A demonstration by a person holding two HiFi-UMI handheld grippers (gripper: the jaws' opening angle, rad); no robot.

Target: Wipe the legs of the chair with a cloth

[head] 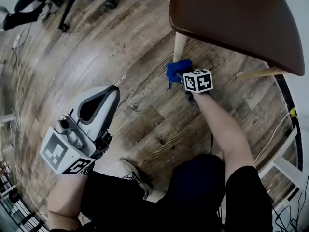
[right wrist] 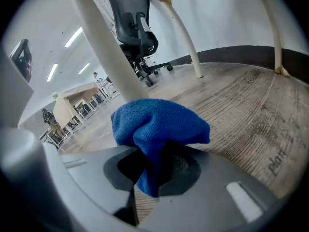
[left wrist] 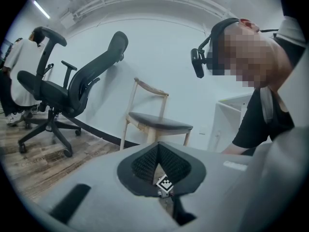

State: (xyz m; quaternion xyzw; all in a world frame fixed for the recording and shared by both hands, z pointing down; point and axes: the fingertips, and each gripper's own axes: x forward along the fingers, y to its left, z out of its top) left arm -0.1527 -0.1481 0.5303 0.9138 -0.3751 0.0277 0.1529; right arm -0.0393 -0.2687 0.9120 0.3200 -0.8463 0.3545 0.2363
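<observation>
Left gripper (head: 110, 92): nearest, raised over the person's knee; jaws closed tip to tip, nothing between them.
Left marker cube (head: 62, 154): black-and-white squares, no letters on it.
Shoe (head: 133, 174): light-coloured, flat on the floor (head: 145, 124) under the left gripper.
Right gripper (head: 181, 76): arm stretched out low, jaws clamped on the cloth (right wrist: 159, 124).
Right marker cube (head: 198, 81): square code patterns only.
Cloth: blue, bunched, bulging out past the jaw tips, by the foot of the chair leg (head: 179, 46); contact with the leg cannot be told.
Chair leg: cream, round, slanting up behind the cloth in the right gripper view.
Chair seat (head: 231, 13): dark brown, above the cloth.
Floor writing: faint print on the wood planks; one mark (right wrist: 280, 161) looks like "plant", one (head: 120, 77) like "mow", neither sure.
Cable (head: 271, 138): pale, on the floor right of the arm.
Office chair (left wrist: 72, 93): black, on wheels, well apart from the grippers.
Second wooden chair (left wrist: 154, 122): dark seat, by the white wall.
</observation>
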